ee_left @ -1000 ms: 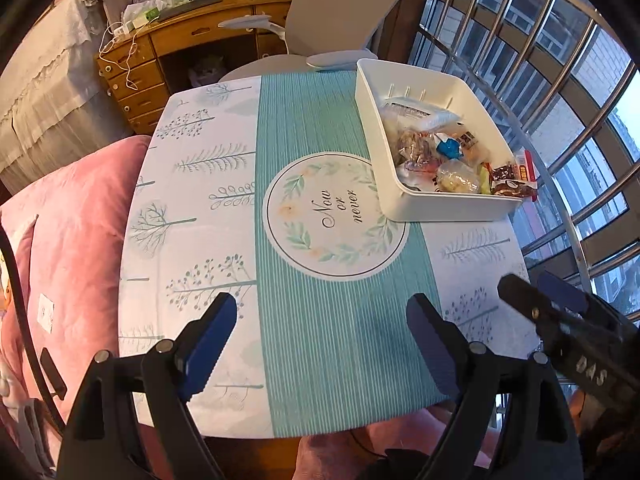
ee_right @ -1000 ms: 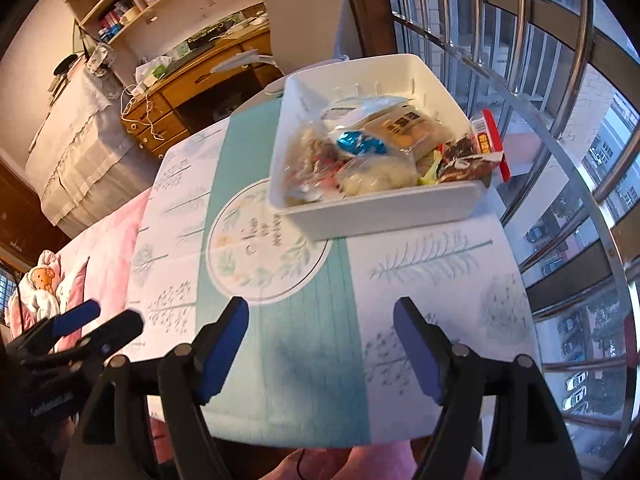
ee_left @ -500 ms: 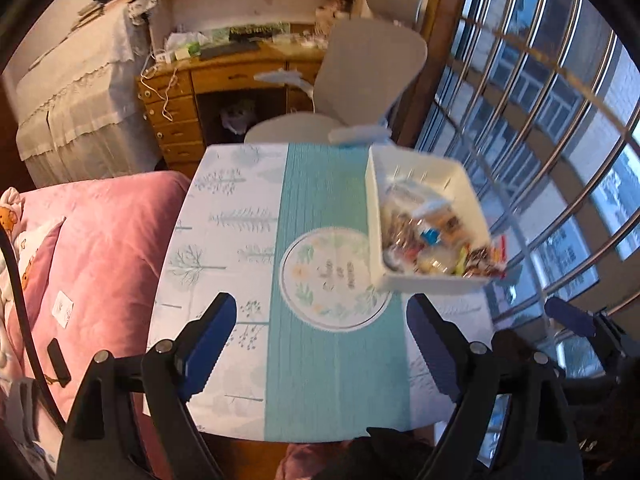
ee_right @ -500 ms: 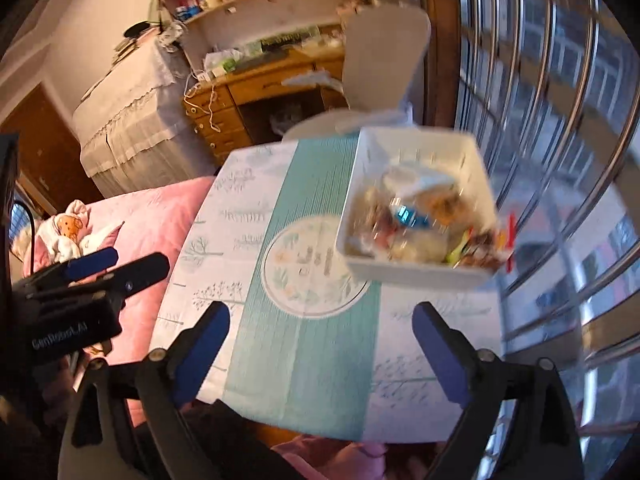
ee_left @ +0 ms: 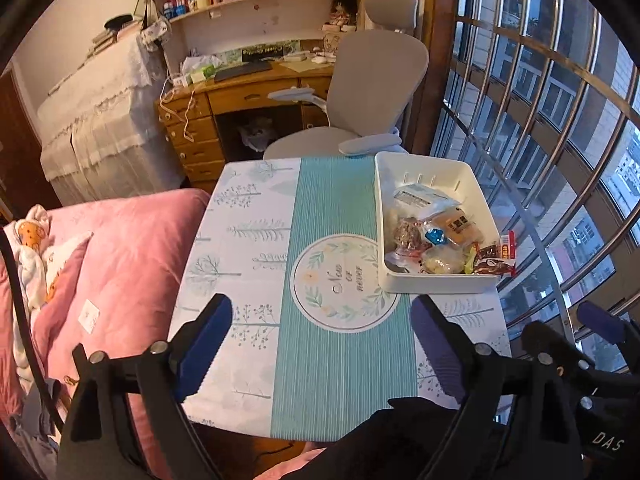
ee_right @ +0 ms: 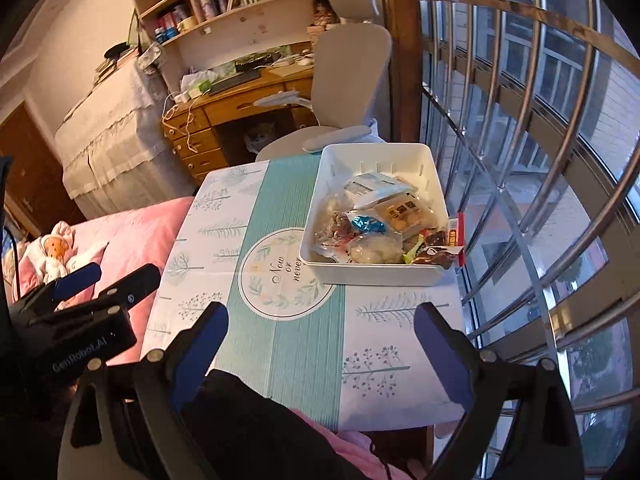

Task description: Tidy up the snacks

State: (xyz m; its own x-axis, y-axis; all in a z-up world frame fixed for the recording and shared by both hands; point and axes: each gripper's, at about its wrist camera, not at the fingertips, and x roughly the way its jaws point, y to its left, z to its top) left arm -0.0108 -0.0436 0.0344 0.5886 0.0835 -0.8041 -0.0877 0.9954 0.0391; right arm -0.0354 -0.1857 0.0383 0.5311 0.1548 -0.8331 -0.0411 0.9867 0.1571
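Note:
A white bin [ee_left: 476, 192] [ee_right: 376, 276] stands on the right side of a small table with a teal and white cloth [ee_left: 328, 352] [ee_right: 280, 332]. It holds several wrapped snacks [ee_left: 436, 236] [ee_right: 380, 224]; a brown and red packet [ee_left: 494, 264] [ee_right: 440, 256] hangs over its near right corner. My left gripper [ee_left: 320, 344] is open and empty, held high above the table's near edge. My right gripper [ee_right: 320, 344] is open and empty, also raised over the near edge.
A grey office chair [ee_left: 372, 80] and a wooden desk [ee_left: 224, 100] stand behind the table. A pink bed [ee_left: 100, 256] lies to the left. A barred window [ee_left: 540, 100] curves along the right. The other gripper shows at each view's edge [ee_left: 592, 360] [ee_right: 80, 300].
Both grippers have pulled up and back from the table, so the bin and table look smaller and more of the room shows. Both stayed open.

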